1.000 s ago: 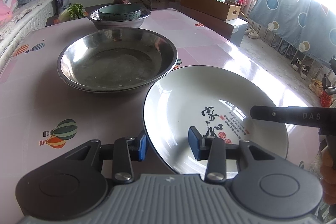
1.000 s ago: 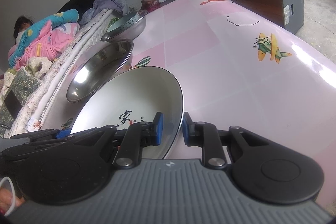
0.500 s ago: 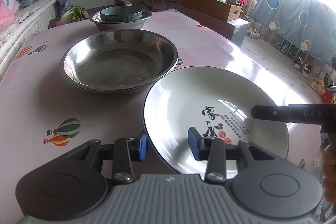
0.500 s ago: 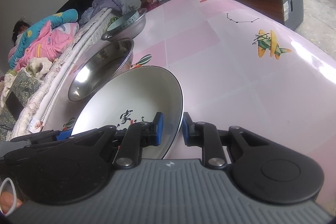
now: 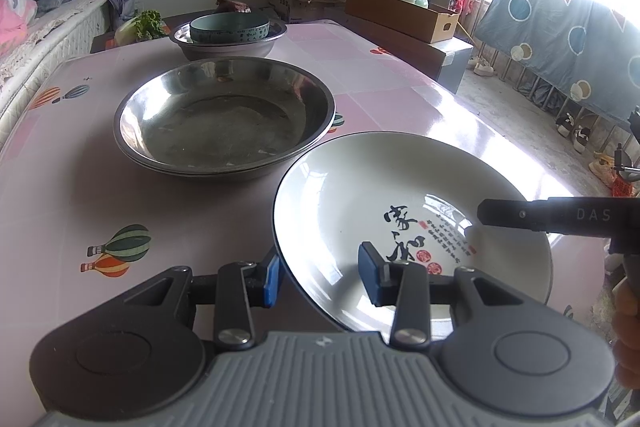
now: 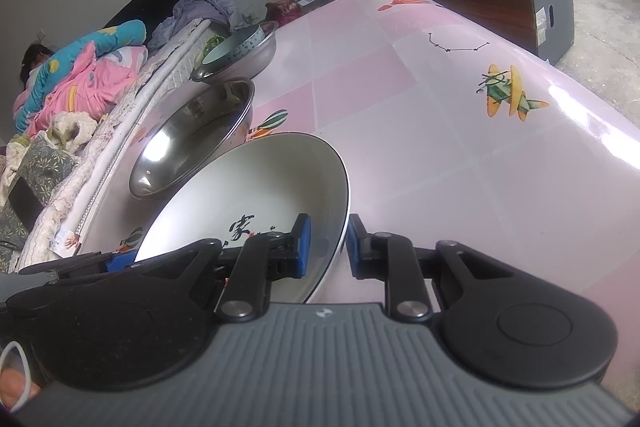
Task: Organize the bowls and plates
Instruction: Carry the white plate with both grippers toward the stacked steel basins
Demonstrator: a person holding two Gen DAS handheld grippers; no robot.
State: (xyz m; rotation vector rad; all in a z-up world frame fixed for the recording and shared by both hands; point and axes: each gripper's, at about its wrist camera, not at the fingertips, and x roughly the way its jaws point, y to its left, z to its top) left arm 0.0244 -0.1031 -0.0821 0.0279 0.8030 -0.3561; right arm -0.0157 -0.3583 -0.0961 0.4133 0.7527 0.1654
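White calligraphy plate [image 5: 384,203]: near table [image 5: 60,187] edge, beside steel basin [image 5: 224,115]. Left tongs [image 5: 320,277] wide, straddling its rim; right tongs [image 6: 325,245] narrow, straddling opposite rim.

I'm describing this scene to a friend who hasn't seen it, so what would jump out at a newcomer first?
First, the big white plate with black calligraphy at the near edge of the pink table, with the left tongs and right tongs each straddling its rim. Just behind it sits a wide steel basin. Farther back, a teal bowl rests inside a smaller steel bowl.
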